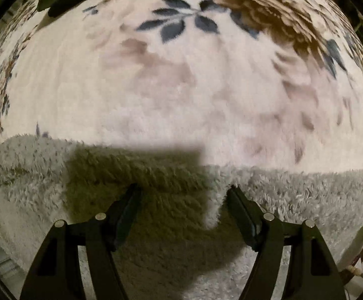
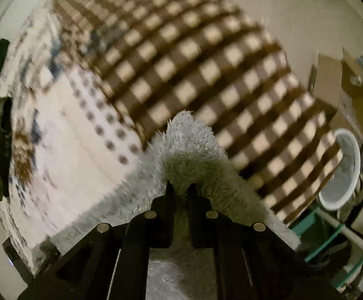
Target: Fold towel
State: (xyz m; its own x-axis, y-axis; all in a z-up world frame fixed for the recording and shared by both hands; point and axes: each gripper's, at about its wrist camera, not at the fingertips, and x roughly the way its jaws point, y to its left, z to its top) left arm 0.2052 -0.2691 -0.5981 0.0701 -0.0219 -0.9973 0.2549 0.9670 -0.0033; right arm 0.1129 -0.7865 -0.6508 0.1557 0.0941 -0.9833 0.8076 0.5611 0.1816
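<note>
A shaggy pale grey towel [image 1: 294, 190] lies across the lower half of the left wrist view on a floral blanket. My left gripper [image 1: 184, 190] is open, its two fingers spread wide over the towel's far edge, with a fold of pile rising between them. In the right wrist view the same towel [image 2: 189, 140] bunches into a peak, and my right gripper [image 2: 181, 187] is shut on that corner of it. The right view is blurred by motion.
The bed is covered by a cream blanket [image 1: 156, 80] with blue and brown leaves and a brown checked section [image 2: 206, 70]. Beyond the bed's right edge stand a white bucket [image 2: 344, 170], cardboard boxes [image 2: 336, 85] and a green-and-white rack [image 2: 331, 237].
</note>
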